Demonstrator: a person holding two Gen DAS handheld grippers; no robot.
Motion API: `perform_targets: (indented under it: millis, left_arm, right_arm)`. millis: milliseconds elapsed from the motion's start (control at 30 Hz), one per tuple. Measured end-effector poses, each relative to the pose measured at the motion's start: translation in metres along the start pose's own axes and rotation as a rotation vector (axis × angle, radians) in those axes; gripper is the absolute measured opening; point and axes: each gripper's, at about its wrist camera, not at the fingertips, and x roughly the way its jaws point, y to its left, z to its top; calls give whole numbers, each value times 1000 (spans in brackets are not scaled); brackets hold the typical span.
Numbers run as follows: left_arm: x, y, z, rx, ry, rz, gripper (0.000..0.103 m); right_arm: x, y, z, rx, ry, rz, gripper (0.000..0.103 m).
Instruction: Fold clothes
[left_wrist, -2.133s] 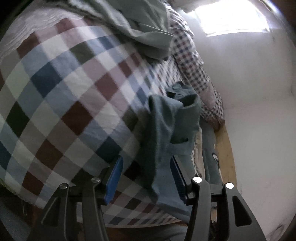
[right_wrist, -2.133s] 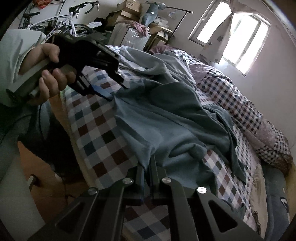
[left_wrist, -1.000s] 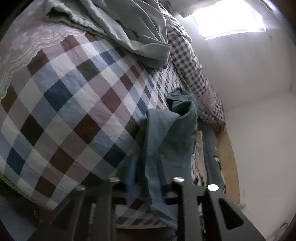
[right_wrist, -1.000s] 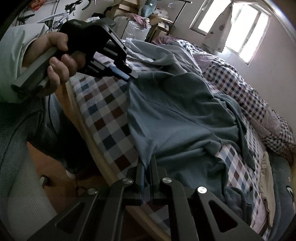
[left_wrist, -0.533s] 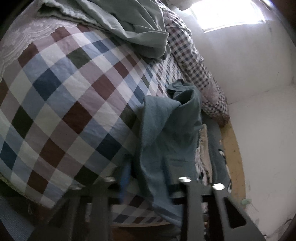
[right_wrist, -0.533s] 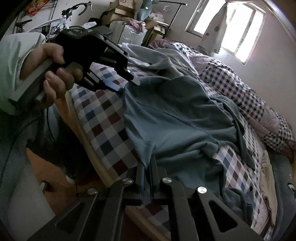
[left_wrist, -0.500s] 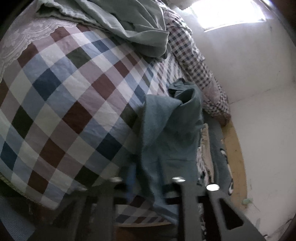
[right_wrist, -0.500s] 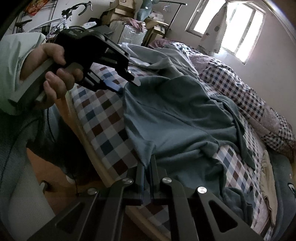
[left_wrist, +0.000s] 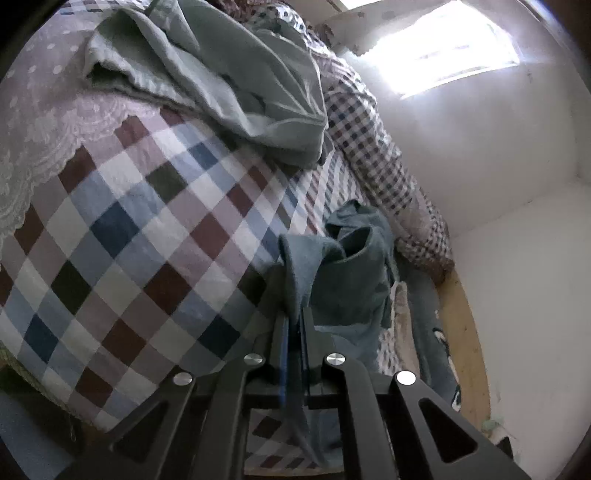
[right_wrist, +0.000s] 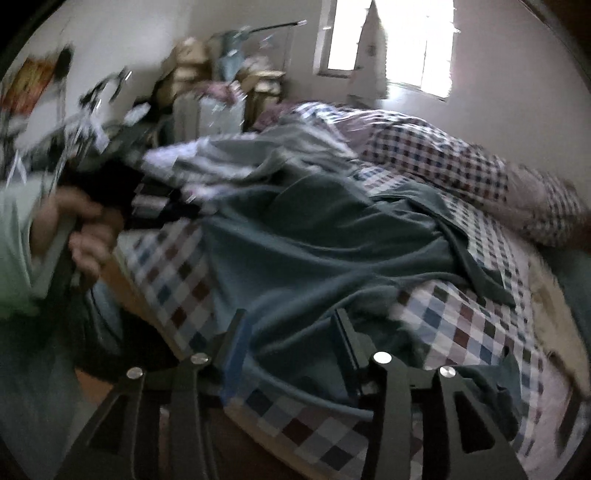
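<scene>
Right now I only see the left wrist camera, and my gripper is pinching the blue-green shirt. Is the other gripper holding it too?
Observer: No. The right gripper is open, with its fingers on either side of the blue-green shirt at its near edge.
Operator: Is the shirt all bunched up?
Observer: It's mostly spread out, wrinkled, across the checked bedsheet.
Operator: Can you see my left gripper from there?
Observer: Only as a dark blur at the shirt's far corner, held in a hand.
</scene>
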Motion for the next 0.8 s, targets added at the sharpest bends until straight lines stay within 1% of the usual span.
perform_targets:
  millis: [133,167,233,300,333,500,633,800]
  left_arm:
    - [-5,-3,5,4,-29,-19,4]
    - [-6,-4,7,13,-39,-17,4]
    - [-7,-8,9,30,-51,-14,4]
    - [-7,-12,11,47,-62,-11,4]
    - [-6,-14,10,56,-64,-8,4]
    - [-1,-24,8,97,-57,11,4]
    - [2,-30,7,116,-52,3,4]
    - [5,-36,7,134,-42,-11,4]
  right_arm:
    - [-7,-43,14,109,-46,-44,54]
    - [-8,-54,17,125,-55,-62,55]
    - [-6,-74,24,128,-65,-117,60]
    - [3,-95,33,94,-68,-201,61]
    - [10,-104,38,89,-64,-226,61]
    - [55,-151,60,102,-30,-312,61]
    - [101,-166,82,52,14,-326,61]
    - [155,-159,114,-102,46,-303,60]
